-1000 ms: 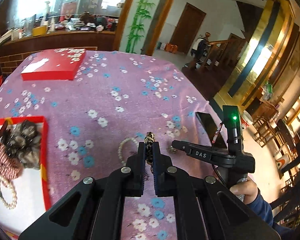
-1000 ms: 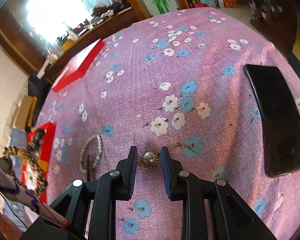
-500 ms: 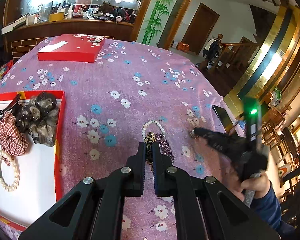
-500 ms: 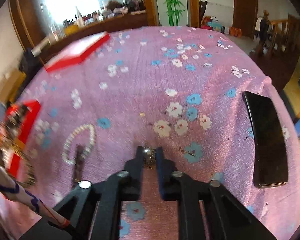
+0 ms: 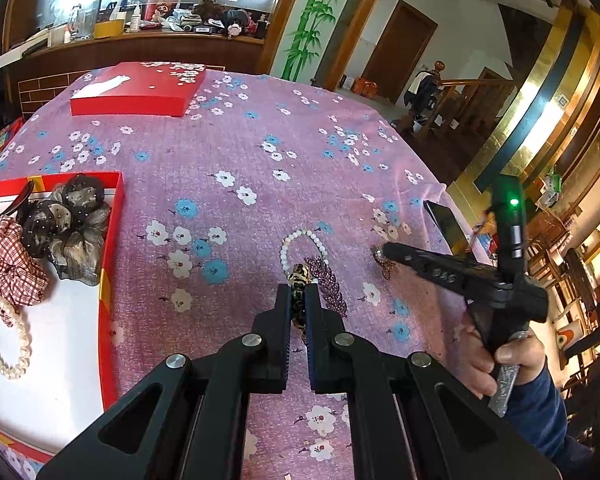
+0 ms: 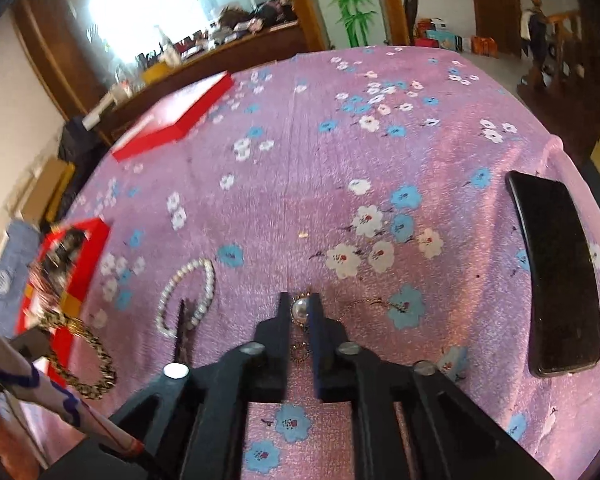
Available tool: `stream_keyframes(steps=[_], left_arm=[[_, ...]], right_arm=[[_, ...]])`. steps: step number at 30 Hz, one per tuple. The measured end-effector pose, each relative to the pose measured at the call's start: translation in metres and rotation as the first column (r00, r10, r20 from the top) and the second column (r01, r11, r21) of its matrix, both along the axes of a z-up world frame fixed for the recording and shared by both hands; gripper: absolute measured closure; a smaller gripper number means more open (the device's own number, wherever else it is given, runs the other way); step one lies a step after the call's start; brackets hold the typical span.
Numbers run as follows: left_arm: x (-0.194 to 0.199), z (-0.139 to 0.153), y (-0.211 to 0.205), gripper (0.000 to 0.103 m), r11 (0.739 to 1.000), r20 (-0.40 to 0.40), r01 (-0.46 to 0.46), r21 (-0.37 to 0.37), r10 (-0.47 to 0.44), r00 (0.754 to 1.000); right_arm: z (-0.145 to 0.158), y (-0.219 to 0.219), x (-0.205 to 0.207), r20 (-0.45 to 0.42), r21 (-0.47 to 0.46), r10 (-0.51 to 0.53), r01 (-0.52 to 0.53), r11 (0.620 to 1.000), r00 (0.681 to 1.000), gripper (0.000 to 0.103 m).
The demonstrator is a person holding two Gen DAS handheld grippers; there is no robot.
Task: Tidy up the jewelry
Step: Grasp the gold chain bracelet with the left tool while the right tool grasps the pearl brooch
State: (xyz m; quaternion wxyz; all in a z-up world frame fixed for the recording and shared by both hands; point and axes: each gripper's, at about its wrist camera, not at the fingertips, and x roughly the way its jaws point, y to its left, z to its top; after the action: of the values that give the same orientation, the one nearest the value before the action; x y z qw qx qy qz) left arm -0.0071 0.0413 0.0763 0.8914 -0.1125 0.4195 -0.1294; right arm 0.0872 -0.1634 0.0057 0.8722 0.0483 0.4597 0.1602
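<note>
Left wrist view: the left gripper (image 5: 298, 300) has its black fingers clamped on a gold-and-black chain bracelet (image 5: 300, 276) with a mottled, leopard-like look, held above the pink floral tablecloth (image 5: 228, 152). Just beyond it on the cloth lie a round white pearl bracelet (image 5: 302, 238) and a dark purple beaded piece (image 5: 328, 280), touching each other. To the left, an open red box (image 5: 112, 240) with a white floor holds a gauzy grey hair scrunchie (image 5: 66, 220), a red checked scrunchie (image 5: 10, 264) and a pearl bracelet with a green bead (image 5: 8, 340). A flat red lid (image 5: 136, 90) lies at the far side. The right gripper (image 5: 382, 254) reaches the cloth at a small gold ornament.

Right wrist view: the right gripper (image 6: 300, 312) is closed on a pearl brooch (image 6: 300, 310), a glossy round pearl in a gold setting, with a thin gold chain (image 6: 370, 304) trailing on the cloth. A black phone (image 6: 556, 272) lies to the right. The pearl bracelet (image 6: 188, 296) lies to the left; the gold chain bracelet (image 6: 88, 354) hangs near the blurred red box (image 6: 86, 264).
</note>
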Motion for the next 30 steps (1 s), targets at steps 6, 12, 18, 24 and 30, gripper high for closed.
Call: stream_keyframes(steps=[6, 12, 18, 24, 30], left_arm=[[0.001, -0.004, 0.000, 0.097, 1.000, -0.007, 0.007, -0.009, -0.007, 1.000], [0.000, -0.005, -0.001, 0.097, 1.000, -0.004, 0.012, -0.004, -0.012, 1.000], [0.000, -0.001, 0.002, 0.097, 1.000, 0.005, 0.002, -0.007, -0.002, 1.000], [-0.003, 0.007, 0.001, 0.097, 1.000, 0.020, -0.004, -0.002, 0.004, 1.000], [-0.010, 0.013, -0.001, 0.097, 1.000, 0.034, -0.004, 0.006, 0.004, 0.999]], right_arm=[[-0.006, 0.015, -0.001, 0.041, -0.138, 0.031, -0.025, 0.990, 0.999, 0.074], [-0.006, 0.018, -0.006, 0.074, -0.203, 0.023, -0.007, 0.979, 0.997, 0.083], [0.022, -0.007, -0.015, 0.147, -0.008, -0.017, 0.018, 1.000, 0.989, 0.083], [0.041, -0.008, -0.025, 0.201, 0.093, -0.001, -0.018, 0.996, 0.980, 0.083], [0.044, -0.005, -0.032, 0.217, 0.103, 0.010, -0.032, 0.994, 0.976, 0.083]])
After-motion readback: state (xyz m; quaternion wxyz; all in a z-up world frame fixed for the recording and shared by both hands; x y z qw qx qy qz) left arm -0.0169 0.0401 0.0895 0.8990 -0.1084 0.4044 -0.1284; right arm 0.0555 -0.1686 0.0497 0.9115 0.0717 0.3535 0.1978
